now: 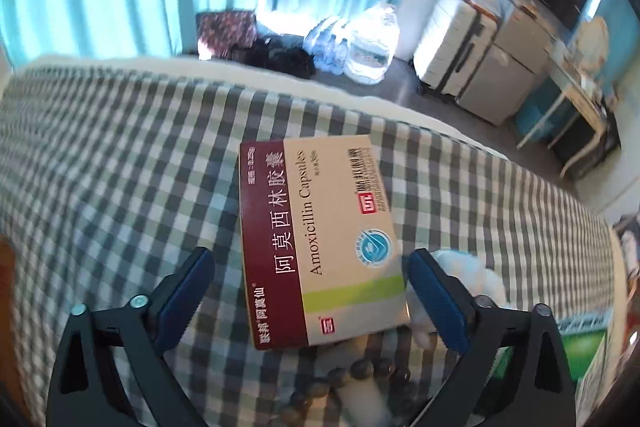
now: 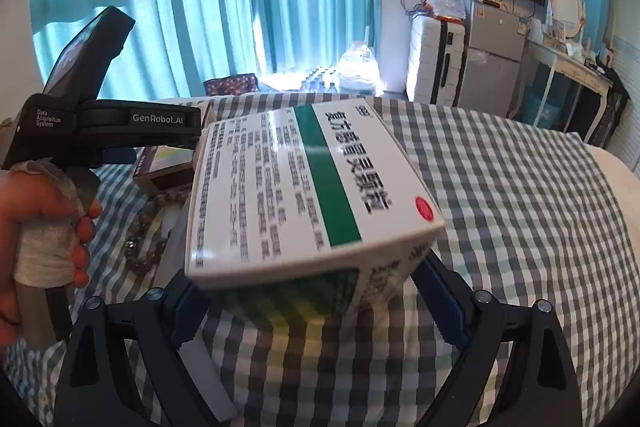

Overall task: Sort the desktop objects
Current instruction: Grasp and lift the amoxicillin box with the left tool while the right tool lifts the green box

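A maroon and cream Amoxicillin box (image 1: 320, 243) lies on the checked cloth (image 1: 120, 167) between the fingers of my left gripper (image 1: 310, 291). The jaws stand wide: the right pad is at the box's edge and the left pad is well clear of it. In the right wrist view the same box (image 2: 164, 163) sits under the left gripper. My right gripper (image 2: 314, 307) is shut on a white box with a green stripe (image 2: 312, 187), held tilted above the cloth. A bead bracelet (image 1: 340, 383) lies just in front of the Amoxicillin box, also seen as the bracelet (image 2: 144, 231).
A hand (image 2: 40, 219) holds the left gripper's handle. A white fluffy thing (image 1: 472, 275) lies right of the left gripper, and a green box (image 1: 584, 347) shows at the right edge. Beyond the cloth's far edge are water bottles (image 2: 356, 71), a suitcase (image 2: 436, 59) and a fridge (image 2: 496, 55).
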`<act>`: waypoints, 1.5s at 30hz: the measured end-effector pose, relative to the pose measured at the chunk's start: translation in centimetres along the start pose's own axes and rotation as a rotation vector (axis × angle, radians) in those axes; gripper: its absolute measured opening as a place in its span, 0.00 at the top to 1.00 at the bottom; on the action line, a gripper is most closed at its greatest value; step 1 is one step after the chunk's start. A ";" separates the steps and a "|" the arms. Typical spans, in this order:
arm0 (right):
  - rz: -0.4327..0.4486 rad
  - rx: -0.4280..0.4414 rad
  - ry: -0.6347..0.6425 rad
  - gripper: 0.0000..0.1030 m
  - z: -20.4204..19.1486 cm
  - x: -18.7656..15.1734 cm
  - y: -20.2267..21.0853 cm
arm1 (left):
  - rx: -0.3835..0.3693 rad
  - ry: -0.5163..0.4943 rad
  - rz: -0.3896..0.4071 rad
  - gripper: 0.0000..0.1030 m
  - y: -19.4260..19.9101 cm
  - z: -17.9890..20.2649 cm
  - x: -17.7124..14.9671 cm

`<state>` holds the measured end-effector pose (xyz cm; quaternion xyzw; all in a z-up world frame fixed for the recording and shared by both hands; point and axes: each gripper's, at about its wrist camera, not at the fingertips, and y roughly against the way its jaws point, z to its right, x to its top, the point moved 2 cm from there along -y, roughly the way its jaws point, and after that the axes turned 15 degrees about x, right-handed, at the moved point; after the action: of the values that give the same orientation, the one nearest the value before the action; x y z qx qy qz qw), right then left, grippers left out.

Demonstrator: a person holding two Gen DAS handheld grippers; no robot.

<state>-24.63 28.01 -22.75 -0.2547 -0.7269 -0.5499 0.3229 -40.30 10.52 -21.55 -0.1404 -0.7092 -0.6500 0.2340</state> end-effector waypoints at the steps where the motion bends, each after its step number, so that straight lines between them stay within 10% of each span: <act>1: 0.000 -0.008 0.002 0.11 -0.1 0.1 -0.2 | -0.017 0.022 -0.017 0.02 -0.4 -0.2 0.1; 9: 0.027 -0.006 -0.005 0.19 0.1 0.4 -0.3 | 0.046 -0.093 -0.015 0.26 -1.8 -0.5 -0.4; 32: 0.064 -0.063 -0.160 0.20 1.3 -0.2 7.5 | 0.038 -0.231 -0.047 0.27 7.8 -10.2 -15.3; 45: 0.175 0.065 -0.103 0.19 -9.4 2.3 18.8 | 0.063 -0.229 0.324 0.27 27.0 -16.6 -12.4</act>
<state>-10.78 23.96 -7.36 -0.3345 -0.7351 -0.4818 0.3400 -13.64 -1.43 -4.07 -0.3183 -0.7193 -0.5613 0.2575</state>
